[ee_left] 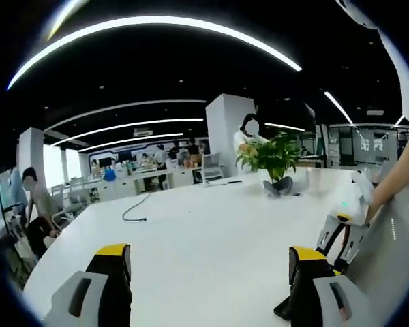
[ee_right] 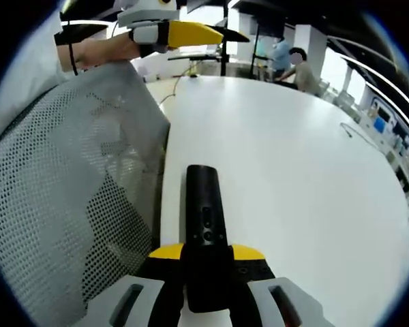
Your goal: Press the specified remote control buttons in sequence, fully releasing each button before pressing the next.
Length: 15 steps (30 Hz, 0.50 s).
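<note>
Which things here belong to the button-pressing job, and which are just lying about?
Job:
black remote control, clamped in the right gripper
left gripper, jaws apart, holding nothing

Lying about:
potted plant
loose cable
mesh chair back

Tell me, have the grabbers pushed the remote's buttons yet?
Done: the right gripper is clamped on the black remote, held over the white table. In hand: the left gripper hangs open, off the remote, pressing nothing. Left: the button presses; the pictures cannot tell whether any were already made.
</note>
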Tool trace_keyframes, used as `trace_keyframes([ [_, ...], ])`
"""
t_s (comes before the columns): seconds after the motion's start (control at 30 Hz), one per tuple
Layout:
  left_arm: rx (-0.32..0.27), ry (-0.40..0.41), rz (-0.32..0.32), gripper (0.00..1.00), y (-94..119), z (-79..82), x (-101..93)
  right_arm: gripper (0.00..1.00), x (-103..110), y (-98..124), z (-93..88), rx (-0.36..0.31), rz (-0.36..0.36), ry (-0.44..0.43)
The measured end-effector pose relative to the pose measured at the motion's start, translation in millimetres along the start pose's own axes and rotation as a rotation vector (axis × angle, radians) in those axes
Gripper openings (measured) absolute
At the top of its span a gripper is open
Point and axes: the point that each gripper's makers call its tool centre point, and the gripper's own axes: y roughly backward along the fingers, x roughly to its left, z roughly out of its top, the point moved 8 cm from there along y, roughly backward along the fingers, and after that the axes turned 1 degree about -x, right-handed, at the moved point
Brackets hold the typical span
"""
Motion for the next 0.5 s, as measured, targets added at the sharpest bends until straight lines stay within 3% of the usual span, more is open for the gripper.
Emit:
trace_keyframes([
  [0.23,0.002,-0.014,0.022,1.00,1.2,-1.2,3.0,0.20,-2.8,-1.1,2.9,0.016,-0.011,0.003],
  [0.5,-0.012,0.040,0.012,1.00,2.6,-2.8,6.6,0.20,-18.4,-9.6,13.4,0.021,0.002,0.029],
])
